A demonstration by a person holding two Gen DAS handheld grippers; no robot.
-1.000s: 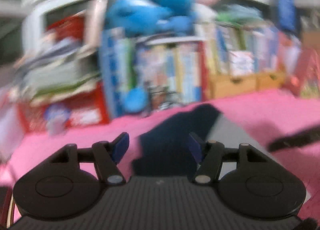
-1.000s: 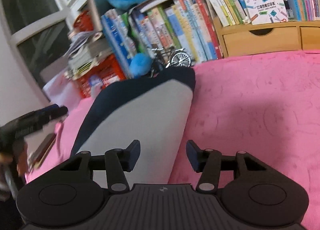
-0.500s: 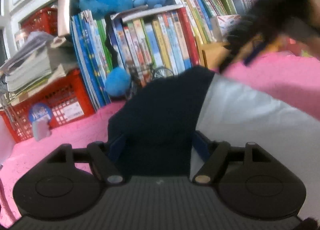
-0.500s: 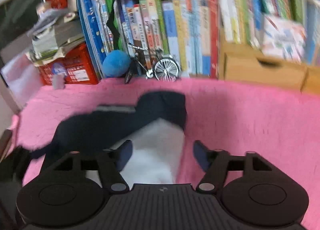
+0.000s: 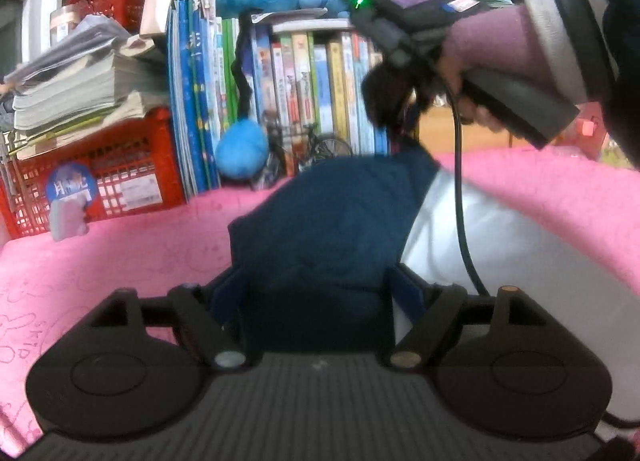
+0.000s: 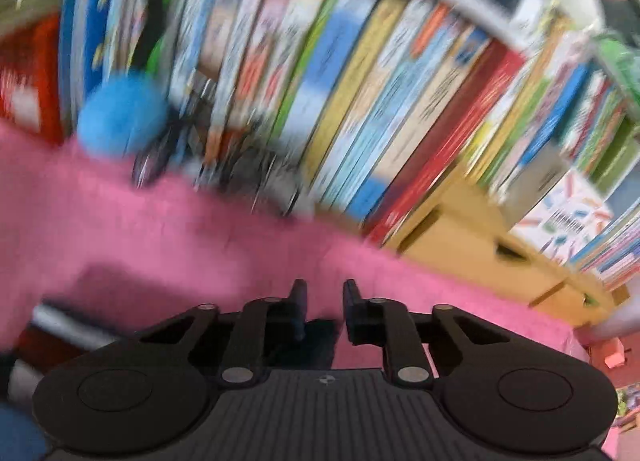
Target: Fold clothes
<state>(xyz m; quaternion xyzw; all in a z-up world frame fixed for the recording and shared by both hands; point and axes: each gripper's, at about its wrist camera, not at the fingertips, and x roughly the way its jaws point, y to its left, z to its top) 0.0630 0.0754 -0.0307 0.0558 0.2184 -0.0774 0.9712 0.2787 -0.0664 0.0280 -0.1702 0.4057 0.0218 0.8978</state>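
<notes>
Left wrist: garment [image 5: 320, 229] edge between the spread left claw [image 5: 318, 293].

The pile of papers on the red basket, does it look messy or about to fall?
Yes, a bit. The paper stack sits crooked on the red basket, with sheets sticking out unevenly and its top layers sloping. The books beside it stand upright.

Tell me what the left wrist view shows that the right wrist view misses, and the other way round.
Left wrist only: the navy-and-grey garment spread out between the fingers of the left claw, whose jaws have just been opening, the right hand on its handle, and a red basket. Right wrist only, blurred: the right claw, shut, and wooden drawers. Both: the books, pink cover and blue ball.
</notes>
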